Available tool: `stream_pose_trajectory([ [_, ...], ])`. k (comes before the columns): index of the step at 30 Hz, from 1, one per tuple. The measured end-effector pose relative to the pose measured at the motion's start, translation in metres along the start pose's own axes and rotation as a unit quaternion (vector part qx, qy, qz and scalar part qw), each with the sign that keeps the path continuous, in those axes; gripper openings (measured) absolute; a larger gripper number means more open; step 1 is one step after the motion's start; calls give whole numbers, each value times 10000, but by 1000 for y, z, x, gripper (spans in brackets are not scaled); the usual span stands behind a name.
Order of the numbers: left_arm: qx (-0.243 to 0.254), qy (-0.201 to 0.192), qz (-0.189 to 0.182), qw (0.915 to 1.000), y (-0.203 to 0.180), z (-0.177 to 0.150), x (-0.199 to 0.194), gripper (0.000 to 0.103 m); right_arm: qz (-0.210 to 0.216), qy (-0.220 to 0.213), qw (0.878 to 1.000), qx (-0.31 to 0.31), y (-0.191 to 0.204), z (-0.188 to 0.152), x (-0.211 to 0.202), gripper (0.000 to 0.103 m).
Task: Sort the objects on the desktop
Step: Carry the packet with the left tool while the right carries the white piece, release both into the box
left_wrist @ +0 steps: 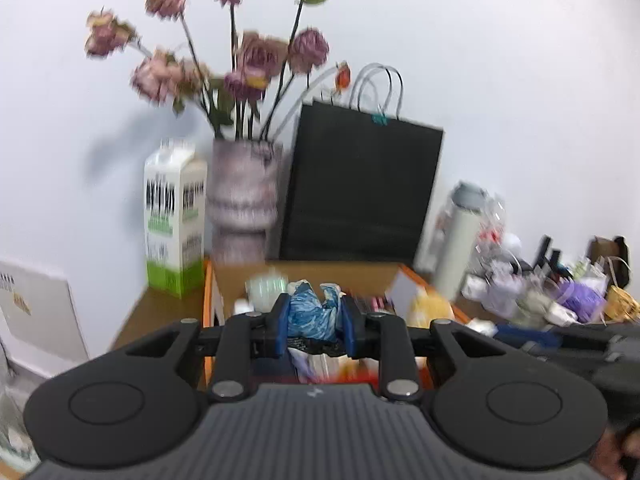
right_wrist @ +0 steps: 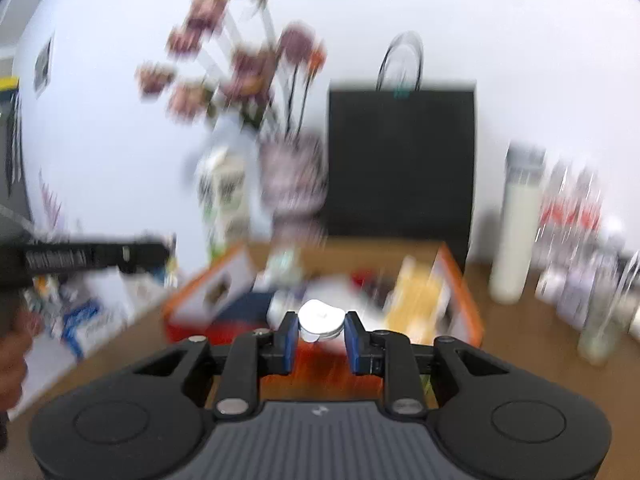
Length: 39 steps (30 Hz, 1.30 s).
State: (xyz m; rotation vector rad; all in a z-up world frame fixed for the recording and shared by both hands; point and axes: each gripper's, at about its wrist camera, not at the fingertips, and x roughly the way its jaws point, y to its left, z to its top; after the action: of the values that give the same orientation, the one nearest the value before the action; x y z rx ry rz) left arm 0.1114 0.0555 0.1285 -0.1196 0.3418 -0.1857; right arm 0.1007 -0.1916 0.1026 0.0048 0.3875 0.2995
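Standing on wooden desk [right_wrist: 516, 344], black bag [left_wrist: 360, 192], white wall [left_wrist: 520, 80]

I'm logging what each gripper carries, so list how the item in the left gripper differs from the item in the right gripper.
The blue crumpled wrapper in the left gripper is soft, patterned and irregular; the white round lid-like piece in the right gripper is plain, smooth and flat. The wrapper fills the gap between the pads; the round piece pokes above them. Both are held over the orange box.
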Motion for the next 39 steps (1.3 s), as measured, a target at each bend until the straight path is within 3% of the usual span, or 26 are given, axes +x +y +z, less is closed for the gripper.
stream_pose_trajectory([
  [6,-300,-86,22,9995,6,28,42,27,220,-189,9970,721,-41,57,41,23],
  [12,-281,589,137,9978,18,12,102,29,292,131,9921,1211,-71,61,112,23],
  [17,44,1168,50,9931,18,-3,142,30,-19,675,9942,833,-65,58,172,23],
  [20,453,1503,-185,9874,11,-16,152,41,-155,1250,9912,401,-58,50,190,24],
  [22,421,1603,-186,9860,11,-20,155,43,-32,1599,9869,231,-56,42,194,22],
  [24,260,1617,-184,9863,14,-20,157,62,46,1719,9847,293,-57,38,194,29],
  [25,174,1593,-192,9869,16,-20,156,76,87,1715,9843,419,-60,38,193,41],
  [26,99,1536,-219,9878,18,-18,154,81,108,1664,9845,543,-61,40,191,55],
  [27,28,1463,-259,9889,19,-16,151,83,162,1613,9846,649,-63,42,188,60],
  [31,-161,1206,-225,9923,23,-6,143,101,301,1260,9884,796,-64,50,173,70],
  [35,-479,1210,-72,9915,35,1,140,103,173,1177,9908,650,-60,56,168,79],
  [39,-748,1166,107,9903,46,5,138,103,44,1165,9914,590,-59,57,166,79],
])
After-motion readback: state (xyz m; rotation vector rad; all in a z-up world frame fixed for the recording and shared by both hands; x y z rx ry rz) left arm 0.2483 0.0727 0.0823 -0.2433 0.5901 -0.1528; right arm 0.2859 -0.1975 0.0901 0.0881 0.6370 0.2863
